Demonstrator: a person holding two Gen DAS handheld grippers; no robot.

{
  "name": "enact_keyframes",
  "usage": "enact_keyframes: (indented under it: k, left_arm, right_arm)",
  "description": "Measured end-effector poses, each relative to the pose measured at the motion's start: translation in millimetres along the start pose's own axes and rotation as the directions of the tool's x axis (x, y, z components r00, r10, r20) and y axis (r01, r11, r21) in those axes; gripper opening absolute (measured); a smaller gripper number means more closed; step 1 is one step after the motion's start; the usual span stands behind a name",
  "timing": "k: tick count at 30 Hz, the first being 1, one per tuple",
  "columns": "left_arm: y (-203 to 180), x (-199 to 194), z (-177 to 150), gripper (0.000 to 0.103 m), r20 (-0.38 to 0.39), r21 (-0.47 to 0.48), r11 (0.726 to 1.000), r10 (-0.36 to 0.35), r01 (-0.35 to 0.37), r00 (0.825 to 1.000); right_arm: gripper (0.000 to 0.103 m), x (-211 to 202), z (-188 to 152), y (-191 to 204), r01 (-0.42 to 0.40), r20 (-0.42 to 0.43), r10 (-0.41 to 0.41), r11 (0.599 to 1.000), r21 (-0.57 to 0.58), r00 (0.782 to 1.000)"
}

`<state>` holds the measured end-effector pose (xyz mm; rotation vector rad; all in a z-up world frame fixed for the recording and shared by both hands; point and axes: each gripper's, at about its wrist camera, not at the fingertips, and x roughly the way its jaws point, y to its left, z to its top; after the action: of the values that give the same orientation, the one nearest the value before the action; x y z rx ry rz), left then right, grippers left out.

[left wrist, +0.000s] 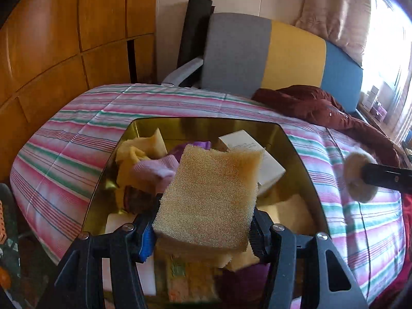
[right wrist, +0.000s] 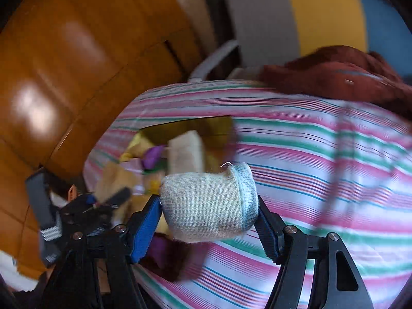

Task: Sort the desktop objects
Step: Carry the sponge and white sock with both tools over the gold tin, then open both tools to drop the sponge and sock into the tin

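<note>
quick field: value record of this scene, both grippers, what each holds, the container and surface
left gripper: shut on yellow sponge, held over the gold tin
right gripper: shut on rolled beige sock, above the bedspread
gold tin contents: yellow cloth, pink sock, white box, more underneath
surface: striped bedspread
nearby: maroon jacket

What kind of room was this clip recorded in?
Most likely a bedroom: a striped quilt covers what looks like a bed, wooden wardrobe panels stand behind it, and a curtained window is at the right.
</note>
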<state>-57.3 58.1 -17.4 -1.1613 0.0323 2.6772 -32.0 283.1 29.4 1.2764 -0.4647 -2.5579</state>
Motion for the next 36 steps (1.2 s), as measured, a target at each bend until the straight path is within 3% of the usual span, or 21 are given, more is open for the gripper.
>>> enact_keyframes:
  k: [3, 7, 14, 19, 21, 30, 36]
  left_arm:
    - [-0.6, 20.3, 1.1, 0.059, -0.009, 0.032, 0.999, 0.026, -0.025, 1.0]
    - [8.2, 36.8, 6.6, 0.059, -0.019, 0.0, 1.0, 0.022, -0.022, 1.0]
    - [11.8, 35.6, 10.0, 0.062, -0.006, -0.021, 0.999, 0.04, -0.04, 0.999]
    - [12.1, 20.2, 9.7, 0.063, 0.017, -0.025, 0.998, 0.056, -0.055, 0.998]
    - [13.9, 11.4, 9.3, 0.063, 0.028, -0.035, 0.998, 0.06, -0.059, 0.998]
    - [20.4, -17.7, 7.7, 0.069, 0.058, -0.054, 0.992, 0.116, -0.113, 0.992]
    - [22.4, -33.9, 6.8, 0.079, 0.075, -0.066, 0.985, 0.165, -0.161, 0.983]
  right_arm:
    - [0.07, 25.4, 11.6, 22.2, -0.024, -0.035, 0.023, 0.999, -0.027, 0.999]
    - [0.07, 62.3, 21.6, 32.9, 0.011, -0.112, -0.015, 0.999, -0.031, 0.994]
    - [0.07, 98.6, 29.5, 33.3, 0.068, -0.155, -0.073, 0.997, -0.034, 0.985]
    - [0.078, 97.4, 28.4, 33.6, 0.054, -0.154, -0.058, 0.998, -0.032, 0.986]
    - [0.092, 92.7, 29.1, 32.6, 0.028, -0.141, -0.029, 1.0, -0.011, 0.99]
    - [0.095, 62.3, 19.2, 36.9, 0.001, -0.044, 0.0, 1.0, 0.024, 0.999]
    - [0.096, 43.3, -0.6, 38.5, 0.062, 0.016, -0.063, 0.997, 0.033, 0.998]
